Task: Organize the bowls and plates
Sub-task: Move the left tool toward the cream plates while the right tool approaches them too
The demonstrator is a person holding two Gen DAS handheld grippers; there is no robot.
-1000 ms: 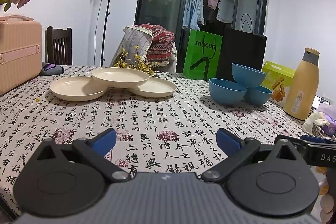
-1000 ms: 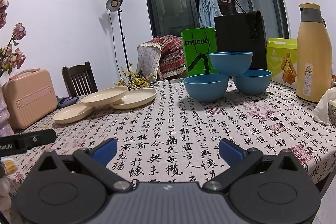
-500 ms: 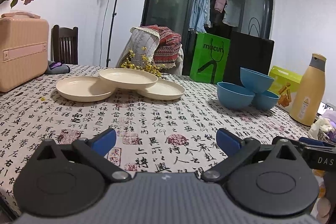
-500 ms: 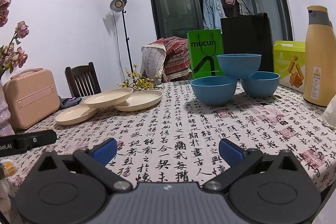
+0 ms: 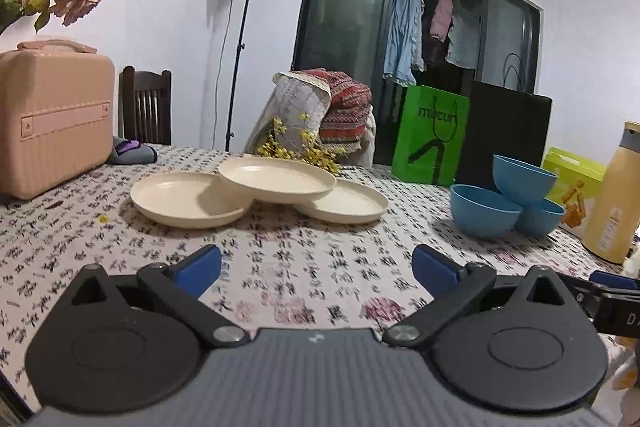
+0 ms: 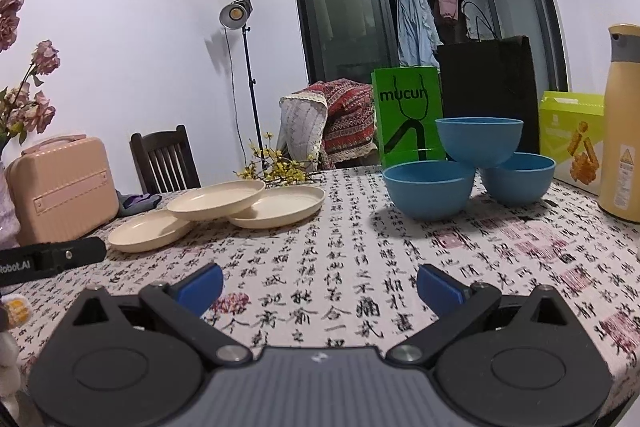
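Cream plates, blue bowls, black script on white cloth

Three plates are plain cream; three bowls are solid mid-blue. The tablecloth is white with black calligraphy and red seal marks. Gripper pads are blue on black arms. A case is pink, a flask tan with a grey cap.

The left tool hovered low over the surface with its blue-tipped fingers spread wide and nothing between them. The right tool was held likewise, level and facing forward, its fingers wide apart and empty. Each tool showed at the edge of the other's view, so they sat side by side.
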